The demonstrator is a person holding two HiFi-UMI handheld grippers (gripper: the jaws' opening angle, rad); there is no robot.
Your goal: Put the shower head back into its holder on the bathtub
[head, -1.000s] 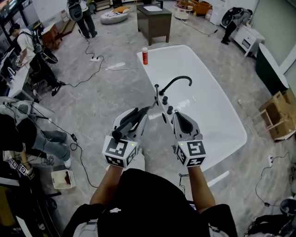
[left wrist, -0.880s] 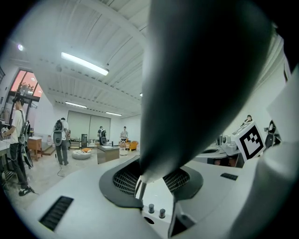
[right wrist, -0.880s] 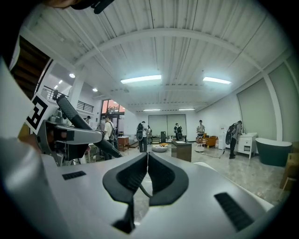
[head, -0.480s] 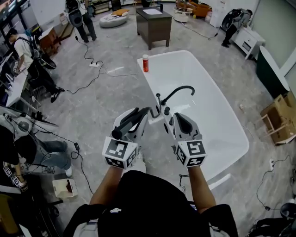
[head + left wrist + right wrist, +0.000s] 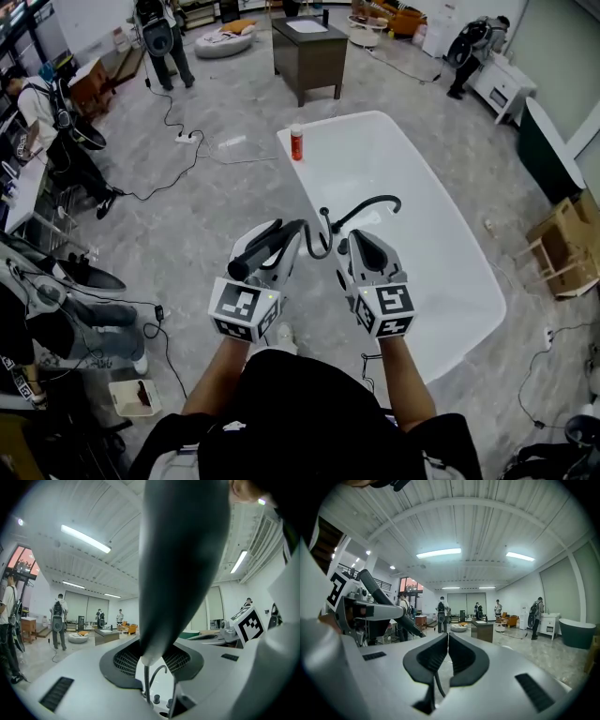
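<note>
The black shower head (image 5: 262,246) lies slanted across my left gripper (image 5: 286,242), which is shut on its handle. In the left gripper view the handle (image 5: 183,564) fills the middle between the jaws (image 5: 154,660). Its dark hose (image 5: 317,246) loops down and up to a post beside the black curved faucet (image 5: 370,203) on the near rim of the white bathtub (image 5: 441,234). My right gripper (image 5: 361,242) is level beside the left one, just short of the faucet. Its jaws (image 5: 447,656) are shut, and a piece of hose shows below them.
A red bottle (image 5: 297,143) stands on the tub's far corner. Cables (image 5: 178,141) run over the grey floor at left, where people stand and sit. A dark cabinet (image 5: 309,42) is beyond the tub, a cardboard box (image 5: 562,239) to its right.
Both grippers have advanced together toward the tub; the faucet and the tub rim now lie closer to the fingertips. The hose loop now shows between the grippers. The grip on the shower head is unchanged.
</note>
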